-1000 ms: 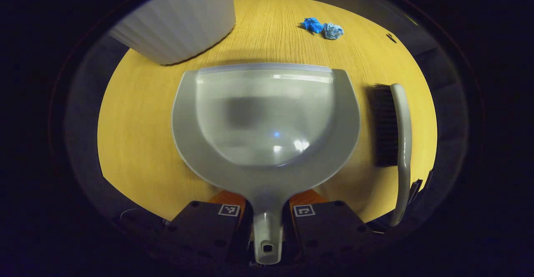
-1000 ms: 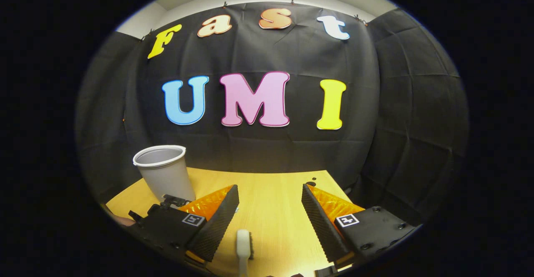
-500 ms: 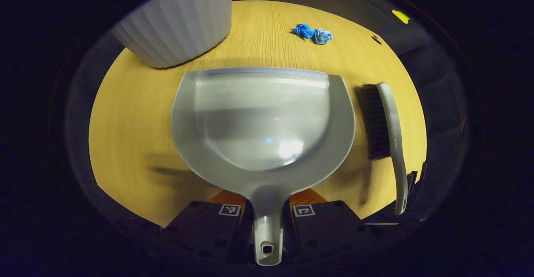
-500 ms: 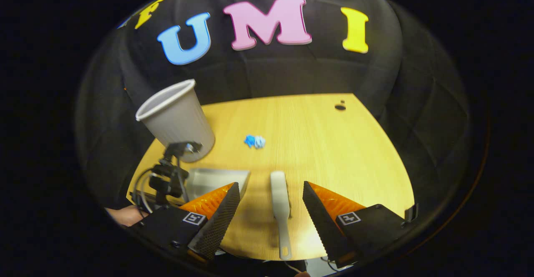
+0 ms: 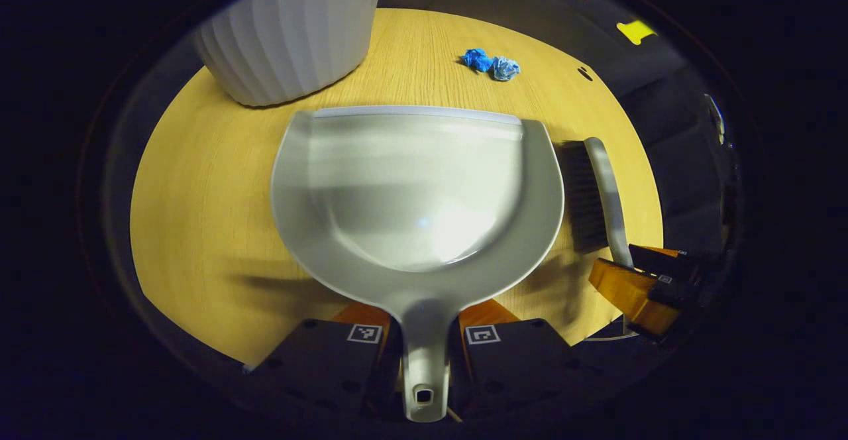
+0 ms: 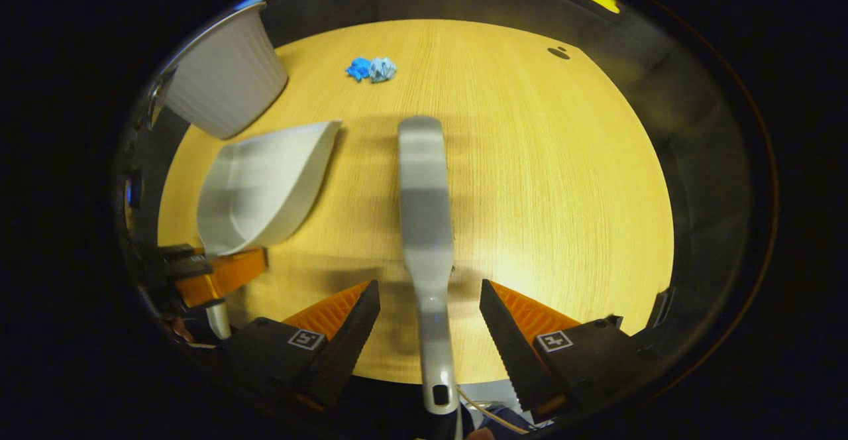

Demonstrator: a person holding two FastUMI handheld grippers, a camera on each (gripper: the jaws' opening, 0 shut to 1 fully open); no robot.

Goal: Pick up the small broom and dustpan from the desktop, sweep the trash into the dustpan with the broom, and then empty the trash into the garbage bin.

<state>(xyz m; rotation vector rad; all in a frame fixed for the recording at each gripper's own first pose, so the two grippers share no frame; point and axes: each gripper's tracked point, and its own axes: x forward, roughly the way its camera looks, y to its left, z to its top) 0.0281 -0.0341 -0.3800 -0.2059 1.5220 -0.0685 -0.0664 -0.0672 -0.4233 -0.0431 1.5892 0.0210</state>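
Note:
A grey dustpan points its mouth away from me, and my left gripper is shut on its handle. The pan shows again at the left in the right gripper view, with the left gripper behind it. The small broom lies on the wooden table, bristles toward the pan. My right gripper stands open, one finger on each side of the broom's handle, touching neither side. The broom lies just right of the pan, with the right gripper at its handle. Crumpled blue trash lies beyond.
A white ribbed garbage bin stands at the table's far left. The round wooden table has bare room on its right half. A small dark mark sits near the far edge.
My right gripper has tipped down from facing the wall and come over the broom's handle, still open. The left gripper keeps its hold on the dustpan, which has shifted slightly.

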